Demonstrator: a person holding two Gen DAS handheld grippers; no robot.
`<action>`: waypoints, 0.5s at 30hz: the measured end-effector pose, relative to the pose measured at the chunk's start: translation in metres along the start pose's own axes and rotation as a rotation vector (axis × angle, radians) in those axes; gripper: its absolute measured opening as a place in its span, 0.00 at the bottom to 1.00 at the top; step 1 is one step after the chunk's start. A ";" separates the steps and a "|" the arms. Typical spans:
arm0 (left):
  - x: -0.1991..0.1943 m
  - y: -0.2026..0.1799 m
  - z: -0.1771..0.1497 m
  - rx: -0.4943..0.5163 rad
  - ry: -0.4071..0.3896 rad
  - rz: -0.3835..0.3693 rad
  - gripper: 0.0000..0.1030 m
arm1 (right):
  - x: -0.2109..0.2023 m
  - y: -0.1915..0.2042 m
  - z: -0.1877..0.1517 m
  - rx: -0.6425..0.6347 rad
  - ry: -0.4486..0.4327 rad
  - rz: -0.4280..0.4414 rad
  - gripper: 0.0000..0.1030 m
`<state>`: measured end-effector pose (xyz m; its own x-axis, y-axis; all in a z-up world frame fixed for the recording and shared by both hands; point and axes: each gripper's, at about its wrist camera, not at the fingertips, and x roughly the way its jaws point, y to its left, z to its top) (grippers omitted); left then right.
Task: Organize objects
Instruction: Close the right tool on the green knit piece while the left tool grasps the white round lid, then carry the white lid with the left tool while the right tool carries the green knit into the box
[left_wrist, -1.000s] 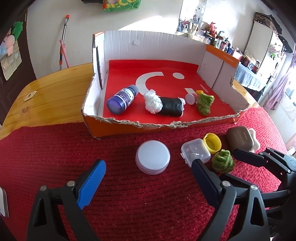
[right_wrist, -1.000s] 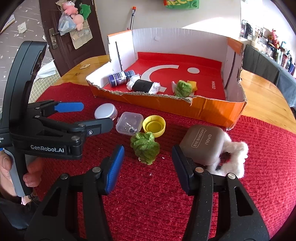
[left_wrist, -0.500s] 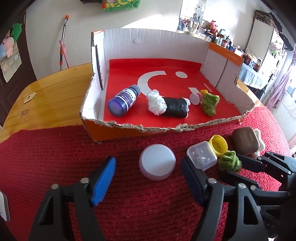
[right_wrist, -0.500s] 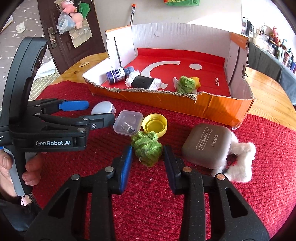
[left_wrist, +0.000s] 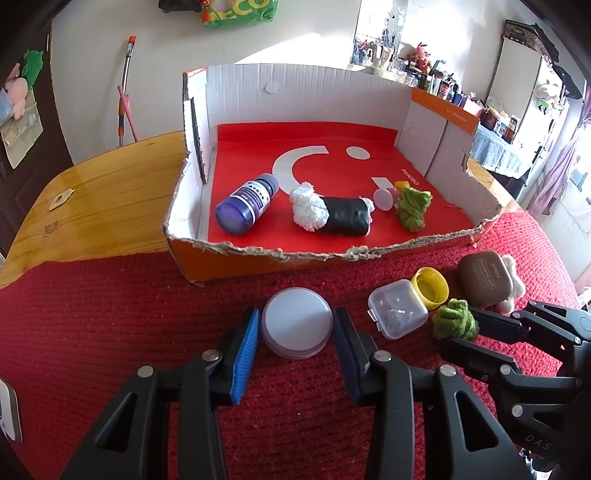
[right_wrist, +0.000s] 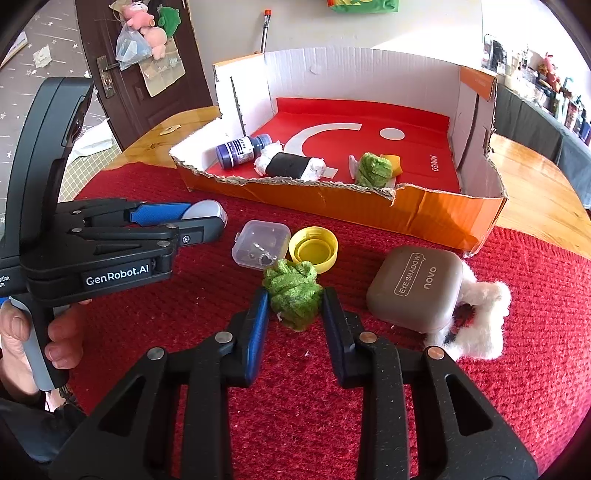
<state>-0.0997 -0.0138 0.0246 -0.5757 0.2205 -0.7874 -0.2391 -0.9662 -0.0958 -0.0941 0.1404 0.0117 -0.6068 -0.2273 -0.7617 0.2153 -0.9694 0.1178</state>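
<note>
My left gripper (left_wrist: 296, 325) is shut on the round white-lidded tin (left_wrist: 296, 327), which sits on the red cloth; it also shows in the right wrist view (right_wrist: 205, 210). My right gripper (right_wrist: 294, 304) is shut on the green yarn ball (right_wrist: 293, 293) on the cloth; the ball also shows in the left wrist view (left_wrist: 453, 325). The cardboard box (left_wrist: 192, 129) with a red floor holds a purple bottle (left_wrist: 246, 205), a black-and-white roll (left_wrist: 334, 216), another green yarn ball (left_wrist: 413, 207) and a small pink cap (left_wrist: 383, 199).
On the red cloth lie a clear plastic case (left_wrist: 398, 313), a yellow cap (left_wrist: 431, 288), a brown eye-shadow case (right_wrist: 415, 288) and a white fluffy piece (right_wrist: 476, 321). The box's torn front wall (right_wrist: 332, 199) stands just beyond them. Wooden tabletop (left_wrist: 103, 195) lies left.
Both grippers moved forward and closed: the left onto the round tin, the right onto the green yarn ball. The other objects have not moved.
</note>
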 end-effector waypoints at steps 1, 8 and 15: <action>-0.001 0.000 0.000 0.000 -0.001 0.000 0.41 | -0.001 0.000 0.000 0.001 -0.001 0.001 0.27; -0.008 -0.002 -0.002 0.000 -0.013 -0.008 0.41 | -0.006 0.002 0.001 -0.001 -0.009 0.007 0.27; -0.016 -0.003 -0.003 -0.003 -0.025 -0.015 0.41 | -0.011 0.003 0.002 -0.003 -0.018 0.008 0.27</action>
<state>-0.0879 -0.0151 0.0357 -0.5912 0.2384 -0.7705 -0.2453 -0.9632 -0.1097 -0.0880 0.1399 0.0220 -0.6184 -0.2367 -0.7493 0.2222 -0.9673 0.1221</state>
